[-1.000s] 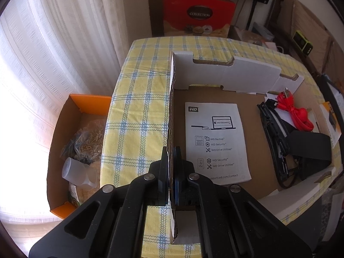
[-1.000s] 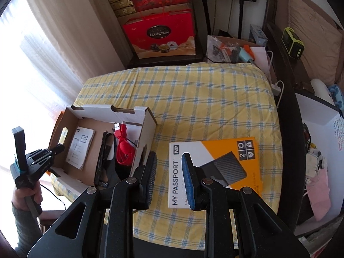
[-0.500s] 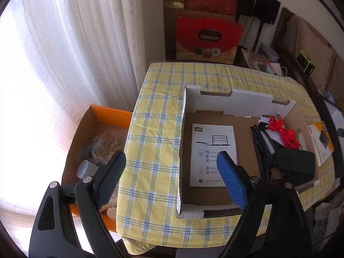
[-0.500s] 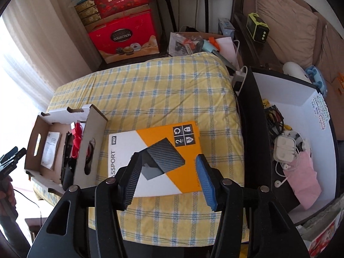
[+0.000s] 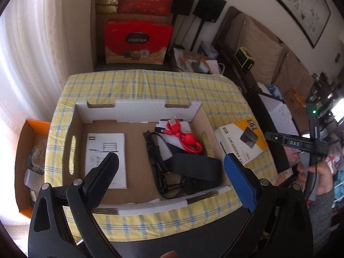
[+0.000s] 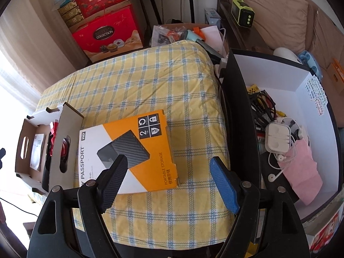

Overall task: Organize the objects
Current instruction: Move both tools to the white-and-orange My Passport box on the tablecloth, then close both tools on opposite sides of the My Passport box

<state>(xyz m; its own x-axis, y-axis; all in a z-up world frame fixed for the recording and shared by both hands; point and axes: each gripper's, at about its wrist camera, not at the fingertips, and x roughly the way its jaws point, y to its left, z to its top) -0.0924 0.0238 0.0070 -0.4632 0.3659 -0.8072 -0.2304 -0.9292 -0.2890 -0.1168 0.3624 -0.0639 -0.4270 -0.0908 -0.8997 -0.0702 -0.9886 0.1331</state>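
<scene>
An open cardboard tray (image 5: 139,109) sits on the yellow checked table. It holds a white leaflet (image 5: 105,150), a red cable (image 5: 185,137), black cables and a black pouch (image 5: 193,165). My left gripper (image 5: 171,161) hovers above the tray's near side, its jaws opening wide with nothing between them. Right of the tray (image 6: 62,142) lies an orange and white hard-drive box (image 6: 133,142), also visible in the left wrist view (image 5: 243,142). My right gripper (image 6: 168,165) is over that box's near right corner, jaws opening, pads not touching it. A hand holds the right gripper (image 5: 301,144).
An orange-rimmed carton (image 5: 32,129) with bags stands on the floor left of the table. Red gift boxes (image 5: 137,40) are stacked behind. Close to the table's right edge is a dark bin (image 6: 311,129) with earphones, cables and a pink item.
My left gripper let go of the tray's side wall, opened wide and pulled up and back. My right gripper opened and shifted right, over the orange box.
</scene>
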